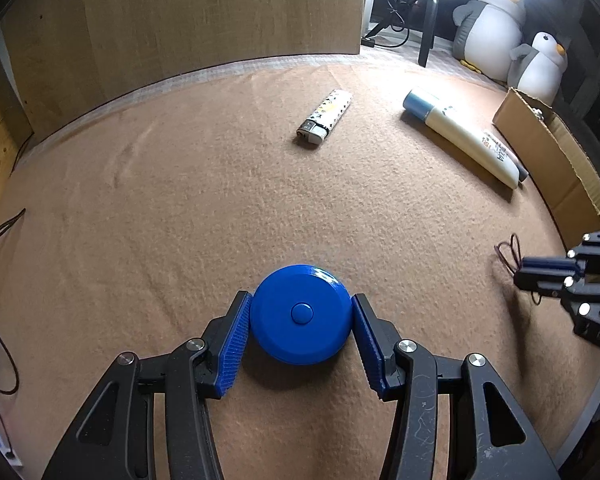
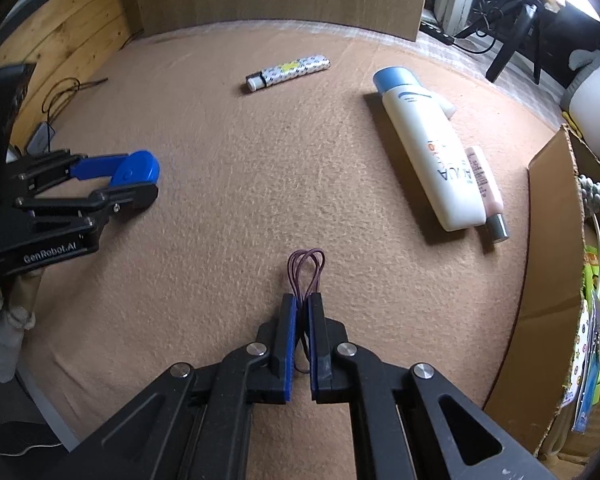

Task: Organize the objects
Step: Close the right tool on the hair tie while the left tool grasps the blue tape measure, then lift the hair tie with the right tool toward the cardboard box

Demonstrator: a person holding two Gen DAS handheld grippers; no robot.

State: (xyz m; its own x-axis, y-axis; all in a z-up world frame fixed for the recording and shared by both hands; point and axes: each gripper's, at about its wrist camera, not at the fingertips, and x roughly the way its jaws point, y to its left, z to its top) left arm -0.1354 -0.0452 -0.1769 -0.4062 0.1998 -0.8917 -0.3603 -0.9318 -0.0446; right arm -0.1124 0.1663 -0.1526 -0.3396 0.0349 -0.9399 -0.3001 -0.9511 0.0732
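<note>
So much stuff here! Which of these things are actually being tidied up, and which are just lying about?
Part of the tidying:
- blue round case, clamped in the left gripper
- purple hair ties, pinched in the right gripper
- lighter
- white tube
- pink tube
- cardboard box, possibly where things go

Just lying about:
- penguin plushies
- cables

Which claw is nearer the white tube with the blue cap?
Right. The right claw, shut on thin purple bands, sits in front of the white tube, apart from it. The left claw, around the blue round case, is farther across the mat.
</note>
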